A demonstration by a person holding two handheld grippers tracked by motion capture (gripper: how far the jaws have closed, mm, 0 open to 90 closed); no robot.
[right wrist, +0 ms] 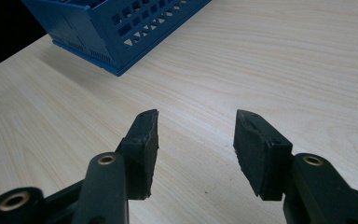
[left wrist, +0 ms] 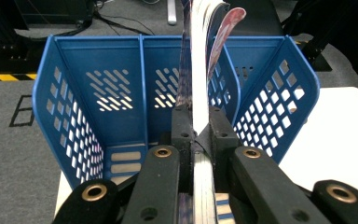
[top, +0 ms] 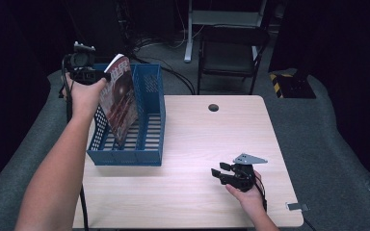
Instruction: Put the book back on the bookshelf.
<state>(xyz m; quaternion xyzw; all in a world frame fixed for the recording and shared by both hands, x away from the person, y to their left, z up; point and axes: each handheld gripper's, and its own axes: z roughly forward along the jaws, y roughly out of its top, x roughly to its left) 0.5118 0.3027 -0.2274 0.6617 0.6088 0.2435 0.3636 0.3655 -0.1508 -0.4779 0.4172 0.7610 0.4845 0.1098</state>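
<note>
A red-covered magazine stands tilted inside the blue plastic basket on the table's left side. My left gripper is shut on the magazine's top edge, held high over the basket's back left corner. In the left gripper view the magazine runs edge-on between the black pads, with the basket below it. My right gripper rests low over the table's front right, open with nothing between its fingers. The right gripper view has the same open gripper above bare wood, the basket farther off.
The light wooden table has a small round hole near its far edge. A dark folding chair and a white desk leg stand behind the table on grey carpet. A cable hangs down from the left gripper.
</note>
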